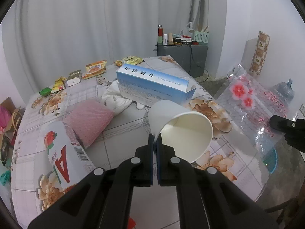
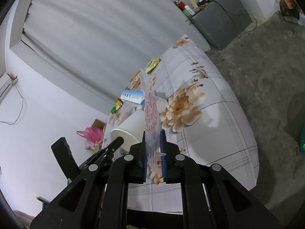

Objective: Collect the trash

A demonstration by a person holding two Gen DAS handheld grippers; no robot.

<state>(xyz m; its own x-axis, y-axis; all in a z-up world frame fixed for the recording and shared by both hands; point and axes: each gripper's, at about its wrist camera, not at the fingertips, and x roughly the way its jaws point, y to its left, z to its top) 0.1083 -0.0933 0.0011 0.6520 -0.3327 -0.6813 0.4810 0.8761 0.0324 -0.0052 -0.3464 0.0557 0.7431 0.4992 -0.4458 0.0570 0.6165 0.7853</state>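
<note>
My left gripper [image 1: 156,143] is shut on the rim of a white paper cup [image 1: 181,127], held tilted above the floral table [image 1: 124,126]. The cup also shows in the right wrist view [image 2: 131,127]. My right gripper [image 2: 153,143] is shut on a clear plastic bag [image 2: 150,112] printed with pink flowers and red text. That bag hangs at the right of the left wrist view [image 1: 253,110], with the right gripper [image 1: 286,127] at its edge. A blue-white medicine box [image 1: 152,84], crumpled white tissue [image 1: 116,97], a pink mesh pouch [image 1: 89,122] and a strawberry-print bottle [image 1: 63,152] lie on the table.
Snack wrappers [image 1: 95,68] and small boxes [image 1: 74,77] line the table's far edge by the curtain. A grey cabinet [image 1: 183,55] with bottles stands behind. A pink bag in a carton [image 2: 91,133] sits on the floor left of the table. A water jug [image 1: 284,91] stands at right.
</note>
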